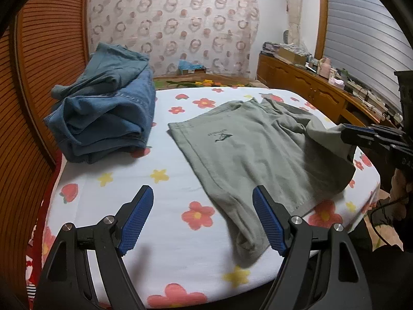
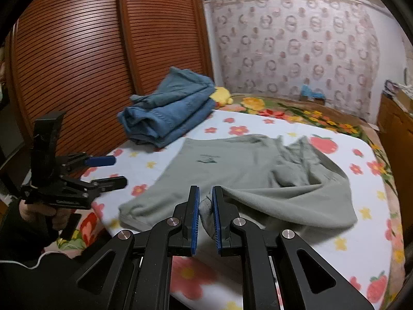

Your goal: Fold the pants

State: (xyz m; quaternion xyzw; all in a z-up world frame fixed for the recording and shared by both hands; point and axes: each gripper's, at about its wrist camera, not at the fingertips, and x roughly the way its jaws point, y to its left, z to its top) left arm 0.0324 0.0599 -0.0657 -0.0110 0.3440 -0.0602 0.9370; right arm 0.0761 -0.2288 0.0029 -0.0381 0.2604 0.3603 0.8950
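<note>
On the flowered sheet (image 1: 178, 186), as the left wrist camera shows it, the grey-green pants (image 1: 247, 152) lie spread toward the right half of the bed, one hem near the middle and a small dark logo facing up. The left gripper (image 1: 202, 217) hangs over the near edge with its blue-padded fingers (image 1: 135, 222) spread wide and nothing between them; the right-hand finger sits just above the near leg end of the pants, though whether it touches the cloth cannot be told. A stack of blue denim clothes (image 1: 105, 113) rests at the far left, apart from the pants, beside the slatted wooden doors (image 1: 38, 77). At the right edge the right gripper (image 1: 361, 135) reaches in at a raised fold of the pants. A wooden dresser (image 1: 304, 82) (cluttered on top) runs along the far right wall.

From the right wrist camera, the right gripper (image 2: 205, 219) has its two blue pads nearly together, pinching a bunched edge of the pants (image 2: 232, 170) between them; the cloth rises from the sheet (image 2: 361, 222) into the grip and drapes away to the right. The left gripper (image 2: 113, 170) shows at the left, fingers parted and empty, held by a hand (image 2: 38, 211) in a dark sleeve. The denim clothes (image 2: 167, 111) sit beyond, against the doors (image 2: 90, 51).
</note>
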